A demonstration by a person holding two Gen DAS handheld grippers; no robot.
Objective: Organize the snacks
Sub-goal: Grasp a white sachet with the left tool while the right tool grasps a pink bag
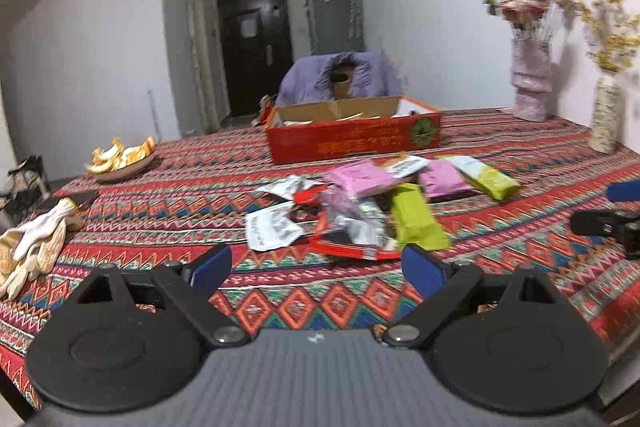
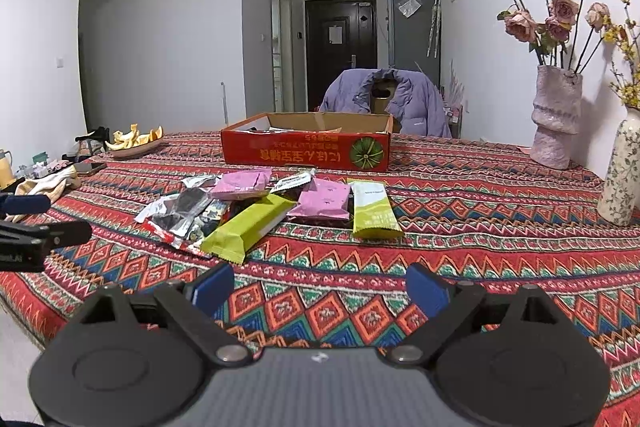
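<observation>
I have both tools hovering at the near edge of the patterned tablecloth (image 2: 480, 211), and neither holds anything: the left gripper (image 1: 316, 265) and the right gripper (image 2: 320, 287) each have their blue pads spread wide apart. The snack pile (image 2: 256, 207) lies straight ahead of both, between me and the red cardboard box (image 2: 306, 151), which stands open at the far side of the heap. From the left wrist view the pile sits just past the fingertips, so I judge the left tool nearer. The closest green packet (image 2: 244, 225) lies with its long axis running diagonally, near end to the left; a second green packet (image 2: 374, 211) points nearly straight away from me. I would turn my wrist to close across the narrow width. Inside the box I can see only bare cardboard and a few items at the rim, too hidden to identify.
</observation>
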